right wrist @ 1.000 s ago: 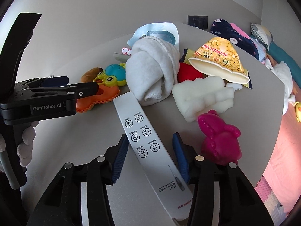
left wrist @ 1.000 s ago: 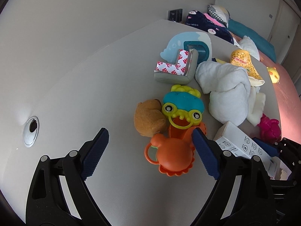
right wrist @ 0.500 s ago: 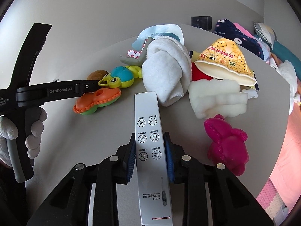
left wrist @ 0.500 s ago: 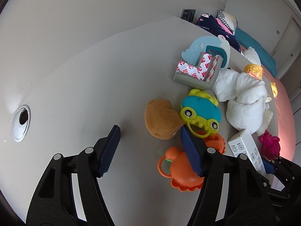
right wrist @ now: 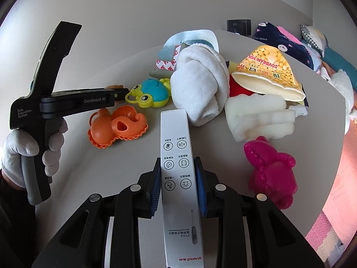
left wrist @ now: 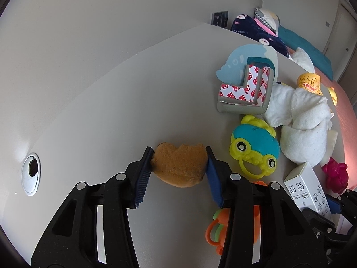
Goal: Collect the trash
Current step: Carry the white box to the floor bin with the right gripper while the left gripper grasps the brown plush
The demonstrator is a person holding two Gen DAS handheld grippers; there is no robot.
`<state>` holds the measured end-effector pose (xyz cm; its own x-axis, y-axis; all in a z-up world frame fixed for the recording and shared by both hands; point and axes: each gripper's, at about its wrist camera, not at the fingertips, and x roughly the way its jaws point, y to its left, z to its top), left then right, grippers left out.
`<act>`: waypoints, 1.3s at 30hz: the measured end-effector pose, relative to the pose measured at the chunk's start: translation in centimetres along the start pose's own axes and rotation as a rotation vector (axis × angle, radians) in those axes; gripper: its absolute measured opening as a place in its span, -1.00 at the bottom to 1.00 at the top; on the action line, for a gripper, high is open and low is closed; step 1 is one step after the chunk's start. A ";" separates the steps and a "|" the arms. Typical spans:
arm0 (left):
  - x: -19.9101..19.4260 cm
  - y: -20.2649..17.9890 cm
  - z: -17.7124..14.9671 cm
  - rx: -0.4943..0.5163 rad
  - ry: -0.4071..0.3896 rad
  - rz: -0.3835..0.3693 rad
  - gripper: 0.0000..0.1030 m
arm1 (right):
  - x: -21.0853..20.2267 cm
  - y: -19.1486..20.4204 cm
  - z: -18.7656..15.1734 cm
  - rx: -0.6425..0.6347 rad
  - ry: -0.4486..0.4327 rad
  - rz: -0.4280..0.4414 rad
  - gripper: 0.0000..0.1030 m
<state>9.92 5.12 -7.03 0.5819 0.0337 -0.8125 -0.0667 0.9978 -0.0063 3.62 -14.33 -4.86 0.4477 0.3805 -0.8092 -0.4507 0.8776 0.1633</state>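
My left gripper is shut on a brown fuzzy sponge-like lump that rests on the grey table. My right gripper is shut on a long white thermometer box, whose far end points at the pile; the box also shows in the left wrist view. The left gripper appears from the side in the right wrist view, held by a gloved hand. A yellow soybean milk wrapper lies at the back of the pile.
Around the grippers lie an orange toy, a blue-yellow frog toy, a white towel, white foam, a magenta toy and an L-shaped corner guard. A cable hole sits left. The table edge runs right.
My left gripper moved forward and left and closed on the brown lump. My right gripper closed on the white box and straightened it between its fingers.
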 end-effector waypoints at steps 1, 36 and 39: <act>-0.3 -0.1 0.0 0.007 -0.008 0.010 -0.12 | -0.2 0.0 0.0 0.002 -0.003 0.002 -0.43; -10.8 -13.2 -2.0 0.152 -0.133 -0.086 -0.11 | -12.6 -7.7 -4.2 0.113 -0.152 -0.104 -0.43; -11.0 -15.5 -2.1 0.183 -0.136 -0.105 -0.11 | -13.5 -9.3 -4.9 0.140 -0.161 -0.124 -0.43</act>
<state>2.83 -10.81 0.77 0.6824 -0.0753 -0.7271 0.1405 0.9897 0.0293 -2.03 -29.10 1.74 0.6155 0.2988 -0.7293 -0.2783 0.9481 0.1536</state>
